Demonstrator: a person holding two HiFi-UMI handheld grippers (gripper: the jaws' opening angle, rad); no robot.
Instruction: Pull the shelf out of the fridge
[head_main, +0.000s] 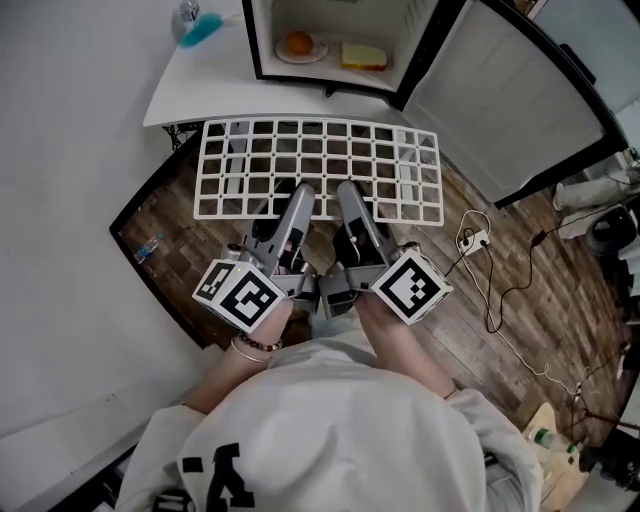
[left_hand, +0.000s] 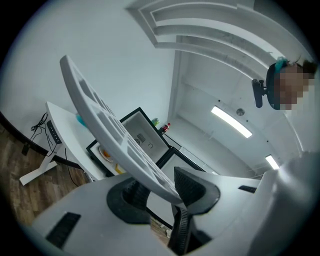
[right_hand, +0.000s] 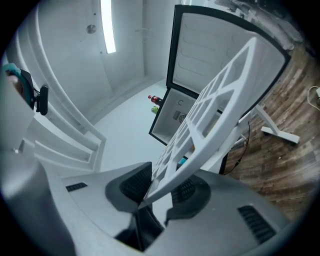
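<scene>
Person is standing in front of the open fridge (head_main: 418, 35), which is sitting on a white worktop (head_main: 200, 85). The white grid shelf (head_main: 320, 170) is fully out of the cabinet, being held roughly level above the wood floor (head_main: 500, 260), just in front of the worktop's edge. Left tongs (head_main: 300, 192) are clamping the shelf's near edge, jaws partly closed with the pads pressing the rim bar from both sides. Right tongs (head_main: 350, 190) are gripping the same edge just beside them, jaws drawn in a little tighter on the bar. Both tongs are sitting close together near the middle of that edge. Inside the fridge, an orange on a plate (head_main: 300, 45) is lying near a yellow block (head_main: 362, 57). The door (head_main: 510, 100) is hanging wide open to the right.
</scene>
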